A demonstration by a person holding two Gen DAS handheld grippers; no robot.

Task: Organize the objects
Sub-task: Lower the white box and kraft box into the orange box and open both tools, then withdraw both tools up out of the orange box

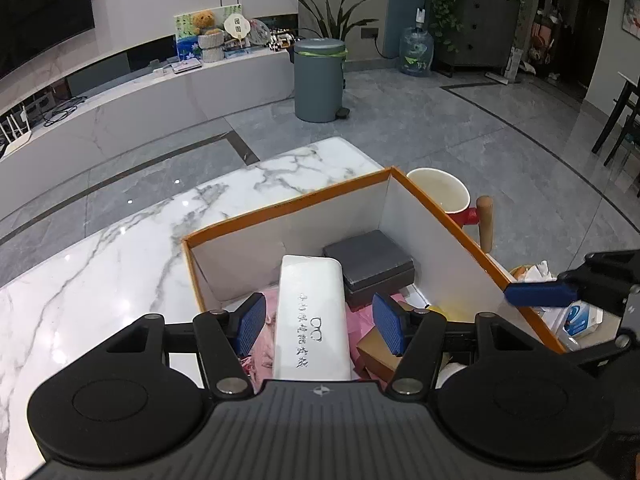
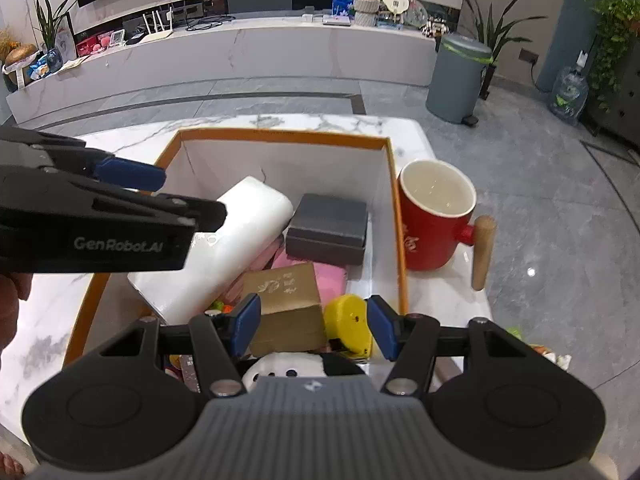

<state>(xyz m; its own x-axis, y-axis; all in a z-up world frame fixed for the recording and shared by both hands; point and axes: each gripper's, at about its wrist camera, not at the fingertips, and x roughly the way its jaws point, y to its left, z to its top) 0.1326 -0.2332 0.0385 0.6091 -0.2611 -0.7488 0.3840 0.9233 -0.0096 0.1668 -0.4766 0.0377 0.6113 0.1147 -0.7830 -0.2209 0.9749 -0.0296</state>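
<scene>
The side of the left gripper point(image 2: 132, 178), seen from the right wrist camera, carries the readable words "GenRobot.AI" in pale letters. The white glasses case point(image 1: 312, 320) has a small drawing of spectacles and a column of dark characters on its lid, which I cannot read. The gold box point(image 2: 286, 308) has an embossed mark and some characters on its top, also too faint to read. The red mug point(image 2: 434, 224) shows part of a gold character on its side; the rest turns out of view.

All these things except the mug lie inside the orange-edged cardboard box point(image 1: 432, 224), which stands on the white marble table point(image 1: 120, 248). The mug, with a wooden handle, stands on the table just beside the right wall of the box. In the box, the dark grey box point(image 2: 328, 228) is at the far side, next to the glasses case, and a pink cloth point(image 2: 328, 276) lies under them. Near the right gripper point(image 2: 314, 326) there is a yellow object point(image 2: 348, 324) and a white plush toy point(image 2: 288, 366), both partly hidden by the gripper body, so I cannot say what they are exactly.

Both grippers hang above the box with jaws moderately apart, and nothing is held: the blue pads of the left one stand on either side of the glasses case without pressing it, and the right pads are free above the gold box.
</scene>
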